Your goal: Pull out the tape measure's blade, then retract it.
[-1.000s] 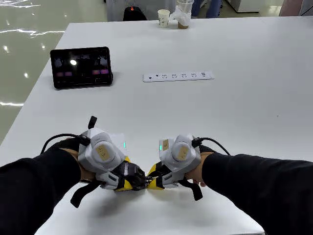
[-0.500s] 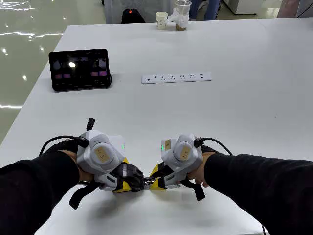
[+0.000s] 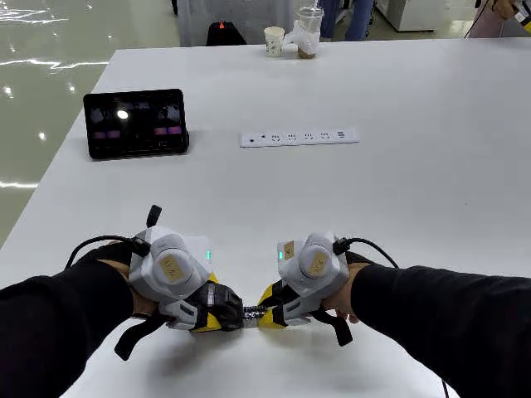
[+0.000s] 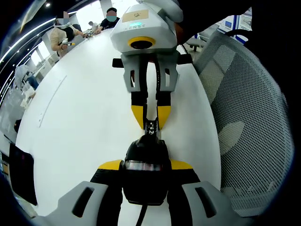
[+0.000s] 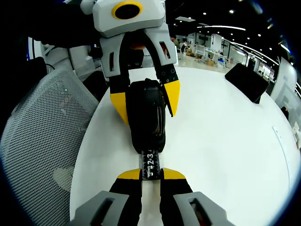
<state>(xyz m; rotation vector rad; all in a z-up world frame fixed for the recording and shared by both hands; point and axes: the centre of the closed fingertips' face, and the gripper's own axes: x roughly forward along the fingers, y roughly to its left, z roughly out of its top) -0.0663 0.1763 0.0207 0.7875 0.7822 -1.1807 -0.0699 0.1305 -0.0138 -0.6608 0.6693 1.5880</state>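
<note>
white table [image 3: 398, 166]: your work sits at its near edge.
left gripper [image 3: 217, 308]: clenched on the tape measure case [image 5: 146, 120], left of centre.
right gripper [image 3: 267, 307]: pinching the blade [image 5: 150, 165] at its tip, just right of the case.
blade: a short length is out, long axis left to right, from left gripper to right gripper. your pull, i judge, runs straight right along it.

The head view looks forward and down across the white desk [image 3: 415, 182]. Each gripper view sits low and close. The left one faces the right hand-held gripper [image 4: 151, 120], the right one the left hand-held gripper [image 5: 146, 103]. All three share the tape measure [image 5: 146, 122], and perhaps its blade [image 5: 150, 165].
</note>
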